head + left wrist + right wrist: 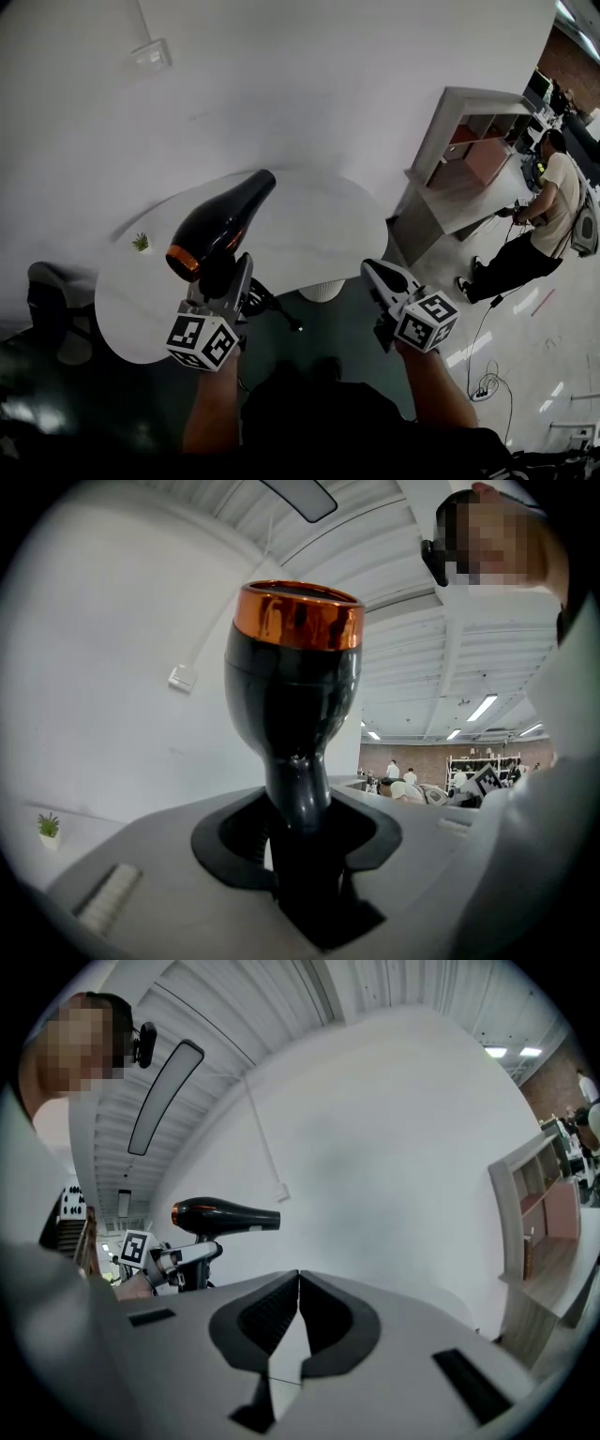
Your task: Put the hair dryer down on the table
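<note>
A black hair dryer (pixel 217 225) with a copper ring at its rear hangs over the round white table (pixel 309 234). My left gripper (pixel 228 278) is shut on its handle. In the left gripper view the hair dryer (pixel 295 686) stands upright between the jaws, copper end (pixel 298 614) toward the camera. My right gripper (pixel 382 275) sits to the right, off the table's near edge, shut with nothing in it; its jaw tips (pixel 298 1279) meet. The right gripper view shows the hair dryer (pixel 223 1216) and the left gripper (pixel 192 1255) at the left.
A tiny potted plant (pixel 141 243) stands on the table's left part. A dark stool (pixel 47 309) is at the far left. A white shelf unit (pixel 464 150) stands to the right, with a person (pixel 539 220) beyond it and cables on the floor (pixel 483 384).
</note>
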`<state>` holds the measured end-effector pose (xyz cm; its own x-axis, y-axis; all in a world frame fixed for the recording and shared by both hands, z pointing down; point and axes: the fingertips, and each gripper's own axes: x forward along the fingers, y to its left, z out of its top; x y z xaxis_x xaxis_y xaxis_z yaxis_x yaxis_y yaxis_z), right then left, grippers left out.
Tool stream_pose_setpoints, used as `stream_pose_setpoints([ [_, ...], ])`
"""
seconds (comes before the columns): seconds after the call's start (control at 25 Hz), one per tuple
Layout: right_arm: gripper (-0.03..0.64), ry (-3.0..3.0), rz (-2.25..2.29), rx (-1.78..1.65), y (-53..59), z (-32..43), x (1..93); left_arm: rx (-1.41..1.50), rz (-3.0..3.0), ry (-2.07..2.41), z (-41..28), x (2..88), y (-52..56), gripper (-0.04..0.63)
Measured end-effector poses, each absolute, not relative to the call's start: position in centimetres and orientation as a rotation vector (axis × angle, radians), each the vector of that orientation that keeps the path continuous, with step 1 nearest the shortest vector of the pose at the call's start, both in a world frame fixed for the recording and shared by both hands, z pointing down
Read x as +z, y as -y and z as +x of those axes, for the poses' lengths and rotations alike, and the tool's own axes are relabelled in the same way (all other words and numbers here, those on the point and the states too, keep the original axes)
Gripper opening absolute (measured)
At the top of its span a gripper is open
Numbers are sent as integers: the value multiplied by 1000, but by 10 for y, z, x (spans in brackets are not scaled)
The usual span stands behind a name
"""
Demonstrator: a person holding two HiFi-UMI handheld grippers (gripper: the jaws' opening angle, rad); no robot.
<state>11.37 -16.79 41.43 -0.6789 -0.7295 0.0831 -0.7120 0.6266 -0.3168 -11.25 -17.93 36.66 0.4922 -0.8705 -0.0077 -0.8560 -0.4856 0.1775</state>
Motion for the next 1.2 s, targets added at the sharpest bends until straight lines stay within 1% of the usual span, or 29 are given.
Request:
stream_pose_setpoints([
  [0.2, 12, -2786, -1293, -495, 201, 99, 415, -137, 2595, 1492, -133, 371, 211, 153],
  [0.44, 12, -2797, -1310, -502, 226, 52, 410, -115, 2632, 1444, -164, 369, 241, 153],
  [0.64, 12, -2820, -1325, -533, 239, 28, 417, -97, 2641, 1417, -182, 374, 268, 153],
  [0.96, 12, -2856, -1287, -578, 279, 22, 433, -38, 2611, 1436, -187, 399, 323, 153],
  [1.2, 12, -2841, -1253, -642, 305, 40, 452, 158, 2589, 1457, -171, 435, 363, 153],
])
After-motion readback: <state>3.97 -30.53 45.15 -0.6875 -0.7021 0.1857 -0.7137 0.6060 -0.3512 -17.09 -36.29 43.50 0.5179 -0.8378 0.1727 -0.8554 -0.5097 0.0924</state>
